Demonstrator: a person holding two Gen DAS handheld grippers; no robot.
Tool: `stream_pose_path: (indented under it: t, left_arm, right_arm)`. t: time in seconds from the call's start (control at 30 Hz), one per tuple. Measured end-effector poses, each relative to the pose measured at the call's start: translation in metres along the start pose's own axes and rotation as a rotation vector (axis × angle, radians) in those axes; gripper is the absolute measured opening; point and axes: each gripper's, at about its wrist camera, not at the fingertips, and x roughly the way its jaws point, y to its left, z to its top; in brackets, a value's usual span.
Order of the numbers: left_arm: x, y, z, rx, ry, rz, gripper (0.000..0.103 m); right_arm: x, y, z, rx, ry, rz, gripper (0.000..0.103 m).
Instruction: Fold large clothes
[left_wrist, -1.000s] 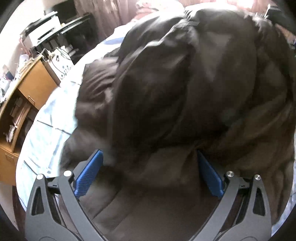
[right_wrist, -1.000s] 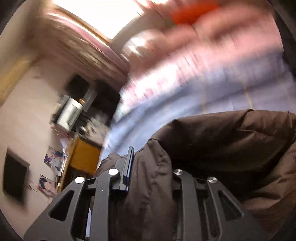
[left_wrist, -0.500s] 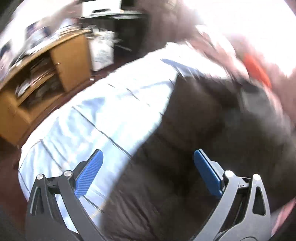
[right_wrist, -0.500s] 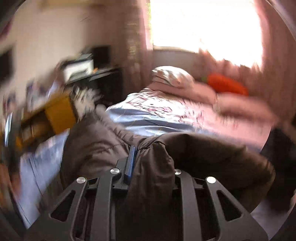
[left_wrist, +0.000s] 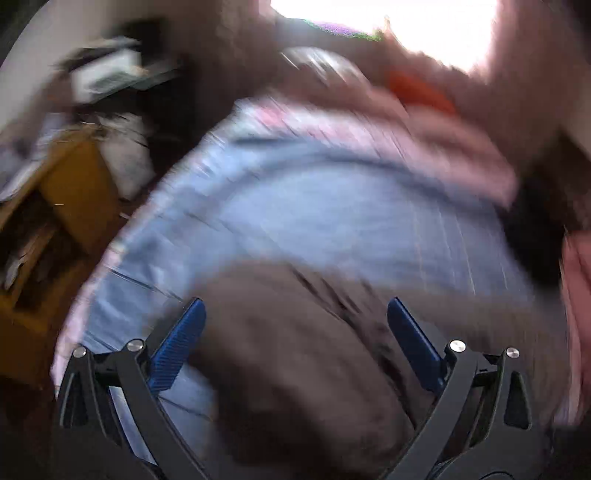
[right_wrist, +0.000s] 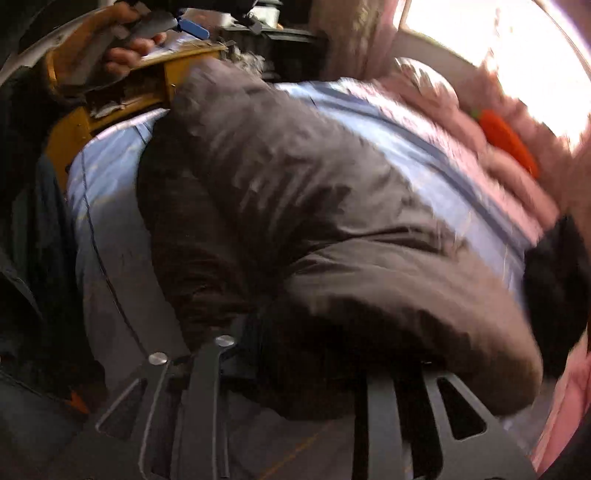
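Jacket (right_wrist: 295, 206) lies bunched along bed (left_wrist: 332, 206), left hand-held gripper (left_wrist: 295, 332) spread, right hand-held gripper (right_wrist: 314, 354) clamping it.

The coat (right_wrist: 295, 192) was a big, dark brown puffy thing with a quilted, faintly shiny shell. It lay bunched on the pale blue bed (right_wrist: 424, 155), heaped into thick rolls rather than spread flat. One long padded part ran away toward the far edge of the bed, and a fat fold bulged up nearest the right wrist view. From the left wrist view the coat (left_wrist: 303, 354) showed as a blurred brown mound low on the bed (left_wrist: 332, 221).
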Motion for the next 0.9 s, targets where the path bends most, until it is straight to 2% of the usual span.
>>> stream_pose_path:
  t: [0.07,0.1,0.13,0.23,0.3,0.33,0.37,0.4,0.43,0.5,0.6,0.63,0.73,0.8,0.87,0.9]
  left_arm:
    - [0.02,-0.016,-0.018,0.033,0.106,-0.009,0.1]
    - [0.031,-0.022,-0.028,0.048,0.16,-0.002,0.1]
    - [0.039,-0.028,-0.039,0.057,0.196,0.014,0.1]
    - [0.041,-0.031,-0.057,0.06,0.223,0.014,0.1]
    - [0.036,-0.034,-0.062,0.075,0.212,0.023,0.1]
    - [0.033,-0.036,-0.065,0.084,0.208,0.024,0.1]
    - [0.031,-0.037,-0.068,0.091,0.206,0.026,0.1]
    - [0.031,-0.033,-0.073,0.094,0.203,0.029,0.1]
    - [0.03,-0.035,-0.076,0.101,0.201,0.035,0.1]
    - [0.026,-0.036,-0.086,0.116,0.196,0.047,0.1]
    - [0.023,-0.041,-0.094,0.134,0.195,0.053,0.1]
    - [0.023,-0.041,-0.096,0.138,0.196,0.055,0.1]
    - [0.026,-0.039,-0.109,0.136,0.215,0.079,0.1]
    - [0.033,-0.037,-0.121,0.123,0.24,0.08,0.101]
    - [0.037,-0.039,-0.131,0.114,0.262,0.065,0.101]
    - [0.036,-0.04,-0.135,0.118,0.262,0.064,0.101]
  right_arm:
    - [-0.001,-0.008,-0.007,0.083,0.041,-0.04,0.069]
    - [-0.008,-0.016,-0.012,0.152,0.048,-0.085,0.078]
    - [-0.015,-0.023,-0.018,0.204,0.055,-0.117,0.09]
    - [-0.039,-0.041,-0.033,0.389,0.075,-0.189,0.091]
    - [-0.065,-0.05,-0.045,0.528,0.03,-0.282,0.091]
    - [-0.075,-0.051,-0.049,0.577,-0.003,-0.279,0.087]
    - [-0.083,-0.053,-0.05,0.629,-0.041,-0.248,0.08]
    - [-0.086,-0.054,-0.052,0.697,-0.083,-0.145,0.078]
    - [-0.082,-0.052,-0.05,0.731,-0.086,-0.046,0.078]
    - [-0.057,-0.04,-0.04,0.752,-0.025,0.16,0.077]
    - [-0.019,-0.008,-0.02,0.667,0.069,0.273,0.077]
    - [-0.008,-0.001,-0.01,0.626,0.097,0.271,0.077]
    - [0.018,0.014,0.009,0.476,0.158,0.108,0.076]
    - [0.031,0.011,0.013,0.449,0.185,0.046,0.07]
    - [0.046,0.004,0.014,0.423,0.205,-0.029,0.058]
    - [0.055,-0.001,0.012,0.428,0.201,-0.055,0.057]
